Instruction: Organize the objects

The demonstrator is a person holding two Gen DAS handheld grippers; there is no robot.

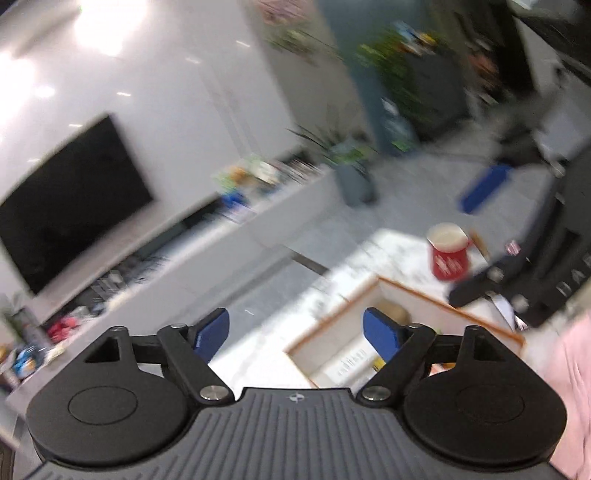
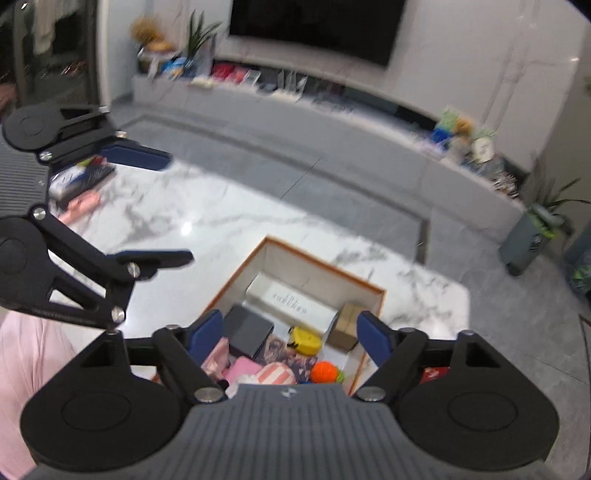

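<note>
A wood-rimmed white storage box (image 2: 325, 262) stands on the marble table (image 2: 207, 214). It holds a white carton (image 2: 295, 301), a dark grey case (image 2: 247, 332), a yellow toy (image 2: 304, 341), an orange ball (image 2: 324, 371), a cardboard box (image 2: 347, 321) and pink items (image 2: 242, 369). My right gripper (image 2: 290, 336) is open and empty above the box. My left gripper (image 2: 177, 208) is open and empty, held over the table to the left; in its own view (image 1: 295, 332) it hangs near the box's corner (image 1: 332, 314). A red mug (image 1: 448, 253) stands beyond the box.
Pink and dark items (image 2: 79, 184) lie at the table's far left. A long grey TV cabinet (image 2: 332, 122) with clutter runs along the wall under a black TV (image 2: 314, 26). A grey planter (image 2: 524, 247) stands on the floor at right. Pink cloth (image 2: 26, 369) is at the near left.
</note>
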